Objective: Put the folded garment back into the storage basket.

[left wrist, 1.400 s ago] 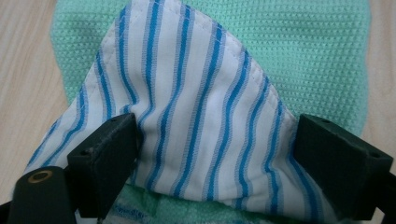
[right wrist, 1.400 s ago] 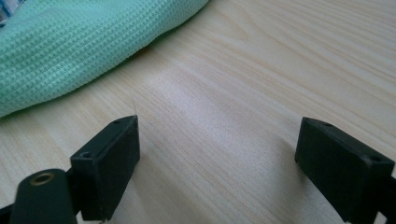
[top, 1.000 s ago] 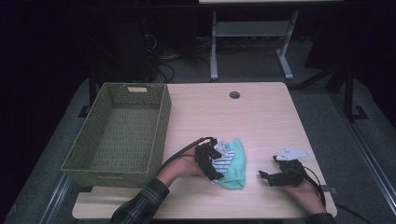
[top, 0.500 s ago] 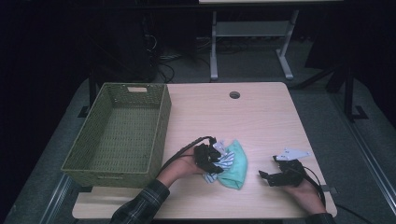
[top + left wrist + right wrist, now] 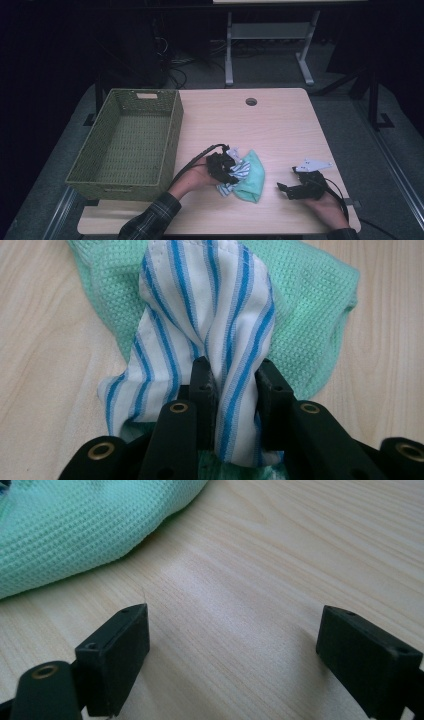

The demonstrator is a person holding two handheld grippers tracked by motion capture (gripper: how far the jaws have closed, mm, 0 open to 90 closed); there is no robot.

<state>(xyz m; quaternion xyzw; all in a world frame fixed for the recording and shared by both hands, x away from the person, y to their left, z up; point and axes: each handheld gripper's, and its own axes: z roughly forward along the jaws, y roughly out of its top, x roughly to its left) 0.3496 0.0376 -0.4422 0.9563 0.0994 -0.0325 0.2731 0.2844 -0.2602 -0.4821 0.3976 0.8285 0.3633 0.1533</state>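
Dim room, grey floor (image 5: 350, 130), metal-legged bench (image 5: 270, 35) behind wooden table (image 5: 280, 125).

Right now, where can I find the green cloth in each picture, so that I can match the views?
High view: the green cloth lies in the lower middle of the table.
Left gripper view: it spreads across the top, behind the striped cloth.
Right gripper view: its edge sits in the upper left corner.
Shared landmark: the pale wooden table under the cloth.
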